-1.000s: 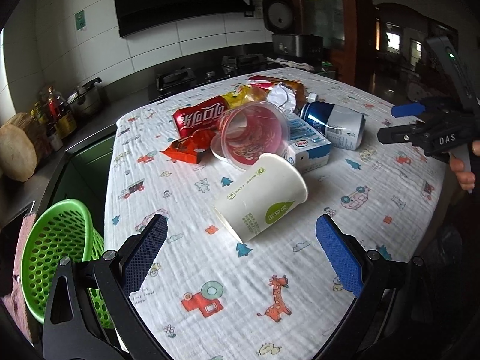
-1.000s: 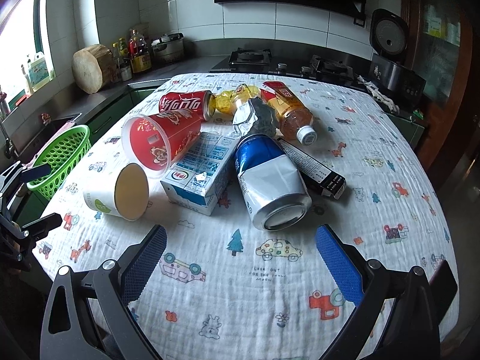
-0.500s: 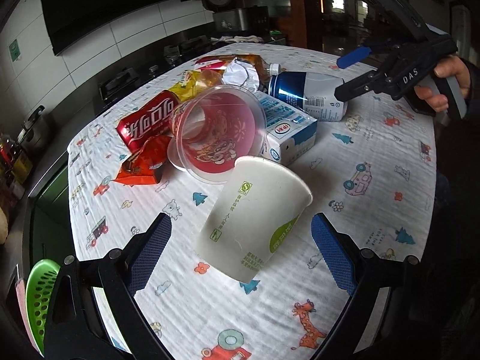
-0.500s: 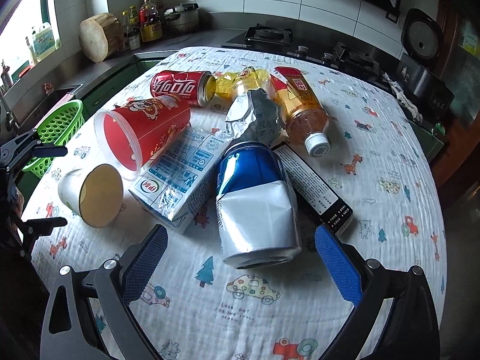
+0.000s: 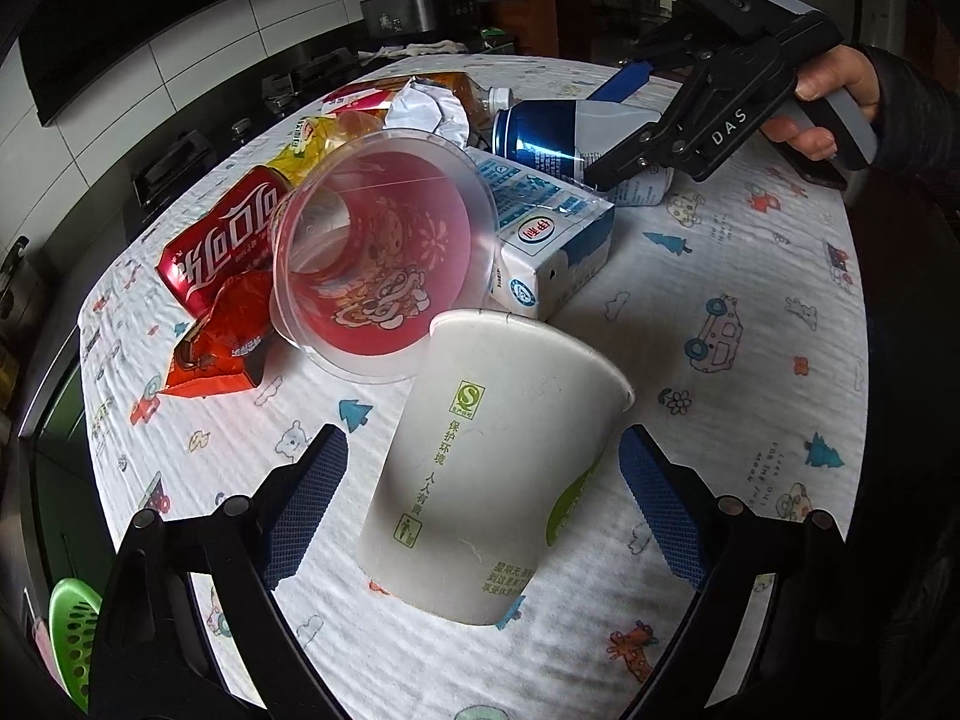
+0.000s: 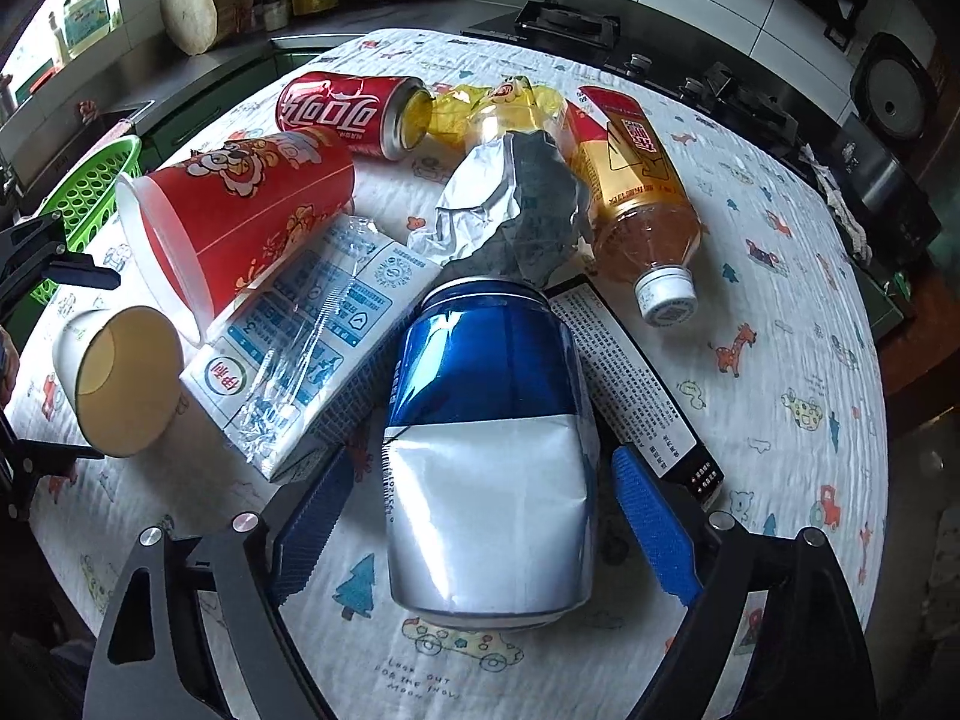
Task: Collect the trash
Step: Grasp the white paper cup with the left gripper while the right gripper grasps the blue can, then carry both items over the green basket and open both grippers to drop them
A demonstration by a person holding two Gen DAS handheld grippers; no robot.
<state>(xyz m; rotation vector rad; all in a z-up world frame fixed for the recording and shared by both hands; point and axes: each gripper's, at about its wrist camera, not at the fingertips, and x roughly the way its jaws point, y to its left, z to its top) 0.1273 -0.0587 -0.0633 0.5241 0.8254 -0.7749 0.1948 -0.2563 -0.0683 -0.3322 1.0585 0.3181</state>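
Observation:
A white paper cup lies on its side between the blue pads of my left gripper. Its jaws are closing, and a gap still shows on each side of the cup. In the right wrist view a dented blue and silver can lies between the fingers of my right gripper. These jaws are closing too, and the pads stand just off the can's sides. The right gripper, held by a hand, also shows over the can in the left wrist view.
On the printed tablecloth lie a red plastic cup, a milk carton, a red cola can, crumpled foil, a tea bottle, a black box and an orange wrapper. A green basket stands off the table's left edge.
Both grippers have come down and forward. The cup now lies between the left fingers and the can between the right ones. Both pairs of jaws have narrowed.

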